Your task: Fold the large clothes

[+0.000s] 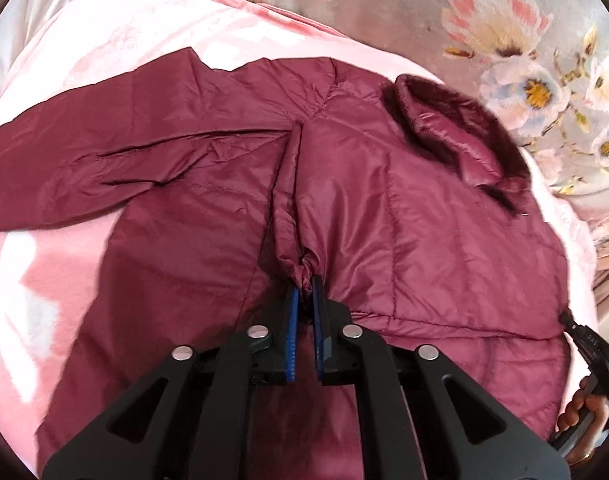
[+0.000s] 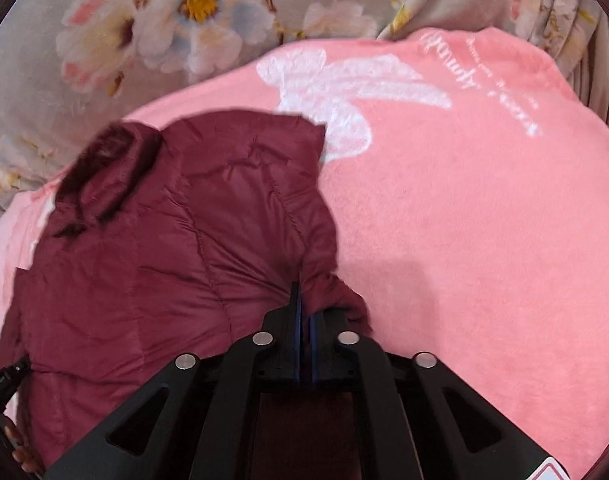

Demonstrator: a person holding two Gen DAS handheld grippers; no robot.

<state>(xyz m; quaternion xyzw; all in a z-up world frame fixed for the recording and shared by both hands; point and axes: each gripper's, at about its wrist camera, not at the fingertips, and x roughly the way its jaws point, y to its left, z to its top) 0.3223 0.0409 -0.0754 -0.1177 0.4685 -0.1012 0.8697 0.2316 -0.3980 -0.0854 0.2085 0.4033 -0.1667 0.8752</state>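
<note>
A maroon quilted jacket with a dark fur-trimmed hood lies spread on a pink blanket. One sleeve stretches out to the left. My left gripper is shut on a pinched ridge of the jacket's fabric near its middle. In the right wrist view the jacket lies at the left with its hood at the far left. My right gripper is shut on a bunched fold at the jacket's right edge.
The pink blanket with white print lies over a floral bedspread, which also shows in the left wrist view. The other handheld gripper and a hand show at the right edge, and likewise at the lower left.
</note>
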